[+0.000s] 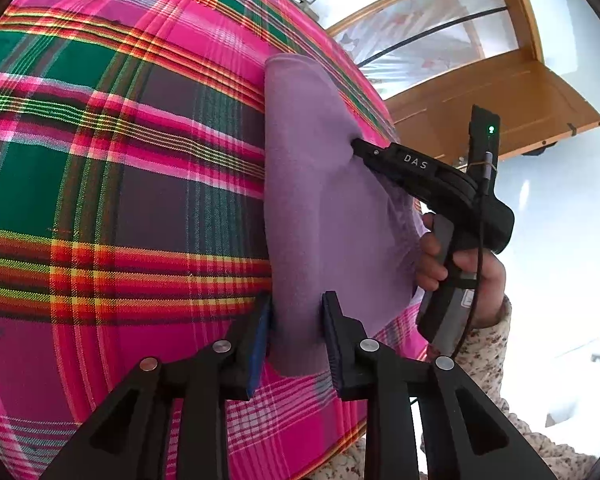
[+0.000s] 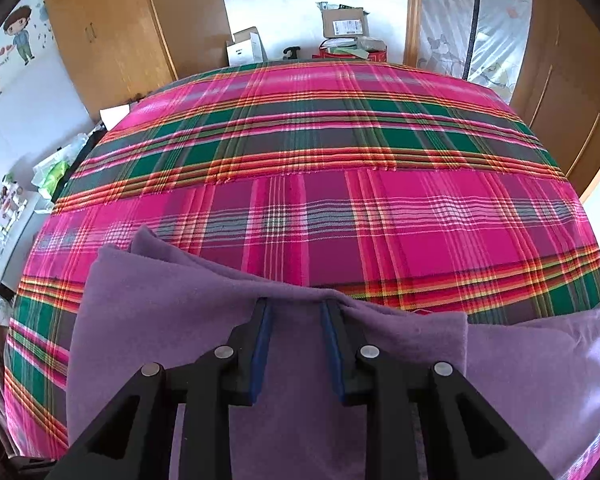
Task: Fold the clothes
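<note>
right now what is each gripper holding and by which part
Both straddle the folded purple fleece cloth: the left gripper at its near end, the right gripper on a raised ridge. Whether either one pinches it cannot be told.

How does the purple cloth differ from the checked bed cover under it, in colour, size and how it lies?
The purple cloth has one plain colour; the checked bed cover has pink, green and red stripes. The purple cloth is small and sits near one edge; the bed cover spreads over the whole bed. The purple cloth is folded in layers with raised wrinkles; the bed cover lies flat and smooth. Both are soft fabric.
</note>
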### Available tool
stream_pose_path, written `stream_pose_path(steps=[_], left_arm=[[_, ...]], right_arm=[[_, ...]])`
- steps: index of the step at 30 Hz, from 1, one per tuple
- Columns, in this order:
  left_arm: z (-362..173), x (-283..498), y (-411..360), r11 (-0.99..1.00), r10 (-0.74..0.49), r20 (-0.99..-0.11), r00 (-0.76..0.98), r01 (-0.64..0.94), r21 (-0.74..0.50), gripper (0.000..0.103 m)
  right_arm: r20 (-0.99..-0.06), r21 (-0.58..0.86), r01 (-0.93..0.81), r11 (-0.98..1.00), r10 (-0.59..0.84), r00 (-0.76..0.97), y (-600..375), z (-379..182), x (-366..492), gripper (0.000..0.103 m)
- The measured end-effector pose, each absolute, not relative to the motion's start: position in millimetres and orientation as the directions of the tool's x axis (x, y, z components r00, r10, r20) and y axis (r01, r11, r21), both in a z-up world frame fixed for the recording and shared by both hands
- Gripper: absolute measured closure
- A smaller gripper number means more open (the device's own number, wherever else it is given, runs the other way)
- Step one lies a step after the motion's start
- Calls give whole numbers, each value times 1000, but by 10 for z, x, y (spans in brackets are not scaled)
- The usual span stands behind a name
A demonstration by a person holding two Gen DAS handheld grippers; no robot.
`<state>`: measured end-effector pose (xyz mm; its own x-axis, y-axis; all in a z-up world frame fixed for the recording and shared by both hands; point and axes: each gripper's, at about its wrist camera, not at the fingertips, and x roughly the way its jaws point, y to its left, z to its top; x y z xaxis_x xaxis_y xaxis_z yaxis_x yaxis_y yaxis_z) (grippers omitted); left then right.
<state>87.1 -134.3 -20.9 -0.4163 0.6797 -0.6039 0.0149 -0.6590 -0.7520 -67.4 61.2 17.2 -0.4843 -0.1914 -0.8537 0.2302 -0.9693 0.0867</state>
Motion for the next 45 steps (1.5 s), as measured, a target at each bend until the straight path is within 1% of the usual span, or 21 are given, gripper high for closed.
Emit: stream_pose_path(steps=[3,5,7,11,13,15,16,17,20,22,26,28,31,33,35,37,41,43,45], left_arm=[[-208,888,-1354,-657,682,-604,-413,17,-754,75],[-207,895,-1358,-655,683,-603,-412,18,-755,73],[-196,954,-1459,-651,687,-598,-412,17,-759,70],[-211,992,-1562,-634,699,-586,-410,25,-773,70],[-221,990,-1587,-626,704,-580,-410,30,-780,70],[-222,977,-1603,-624,704,-580,-410,33,-781,70],[-223,969,-1612,-623,704,-580,-410,35,-781,70],[-227,956,-1619,-620,707,-578,-407,36,-784,70],[-263,910,-1653,-598,721,-566,-400,53,-799,70],[-281,884,-1668,-589,728,-562,-392,62,-806,70],[-256,866,-1660,-581,740,-559,-373,61,-811,70],[-221,853,-1644,-578,746,-553,-370,53,-814,70],[-168,852,-1647,-571,754,-545,-366,44,-820,70],[-145,843,-1657,-561,763,-536,-360,42,-827,70],[-128,829,-1686,-558,766,-538,-353,51,-828,70],[-111,815,-1715,-556,768,-539,-347,59,-829,70],[-81,791,-1754,-537,780,-526,-338,68,-841,70],[-62,749,-1665,-533,783,-522,-338,67,-843,70],[-48,719,-1592,-528,786,-516,-340,65,-847,70]], right_arm=[[-848,116,216,-970,-210,-487,659,226,-625,77],[-812,130,224,-966,-234,-535,757,324,-461,77],[-780,143,268,-953,-275,-562,781,384,-265,77],[-729,168,390,-905,-381,-569,794,394,157,77],[-712,173,425,-888,-411,-569,790,363,355,77],[-695,195,446,-874,-444,-566,793,332,507,74],[-685,212,452,-866,-462,-563,795,316,566,69],[-676,223,464,-857,-479,-560,775,295,630,67],[-655,227,509,-830,-517,-551,706,265,815,66],[-641,220,538,-814,-537,-549,686,279,926,63],[-627,134,623,-770,-553,-549,494,321,1136,58],[-630,91,665,-741,-560,-538,376,327,1241,53],[-632,22,708,-706,-558,-538,205,321,1388,51],[-629,-27,704,-710,-535,-564,129,303,1441,45],[-635,-37,698,-715,-523,-569,73,275,1449,43],[-639,-71,693,-718,-500,-584,9,249,1464,42],[-619,-144,683,-716,-474,-627,-101,215,1518,41],[-623,-182,681,-709,-453,-638,-179,168,1537,41],[-617,-248,652,-716,-402,-676,-263,113,1542,41]])
